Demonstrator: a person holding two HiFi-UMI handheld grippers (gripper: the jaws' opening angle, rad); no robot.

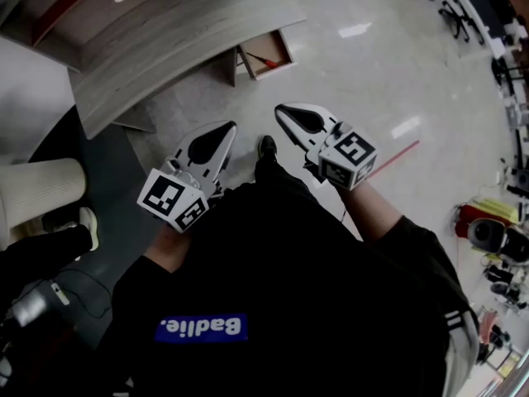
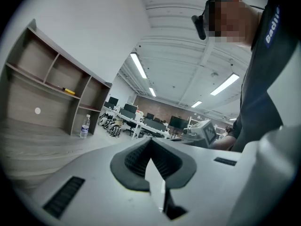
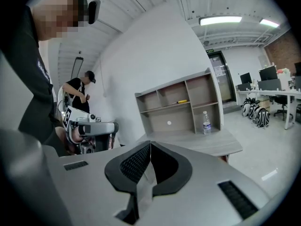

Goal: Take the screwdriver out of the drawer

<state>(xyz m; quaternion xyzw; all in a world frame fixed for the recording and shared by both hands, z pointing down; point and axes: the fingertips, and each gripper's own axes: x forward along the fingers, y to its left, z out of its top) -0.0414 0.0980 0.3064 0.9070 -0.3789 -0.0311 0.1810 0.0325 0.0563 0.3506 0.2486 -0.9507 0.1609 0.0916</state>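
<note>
Well ahead of both grippers stands the pale grey wooden desk (image 1: 165, 48), its shallow brown drawer (image 1: 273, 46) open. The white left gripper (image 1: 231, 126) and white right gripper (image 1: 278, 109) hover side by side, each with jaws pressed together on nothing. The red-handled screwdriver (image 1: 266, 59) lies in the drawer, well beyond their tips.

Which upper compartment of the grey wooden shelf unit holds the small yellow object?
The middle upper compartment: the small yellow object lies on its floor, while the two compartments beside it look empty.
</note>
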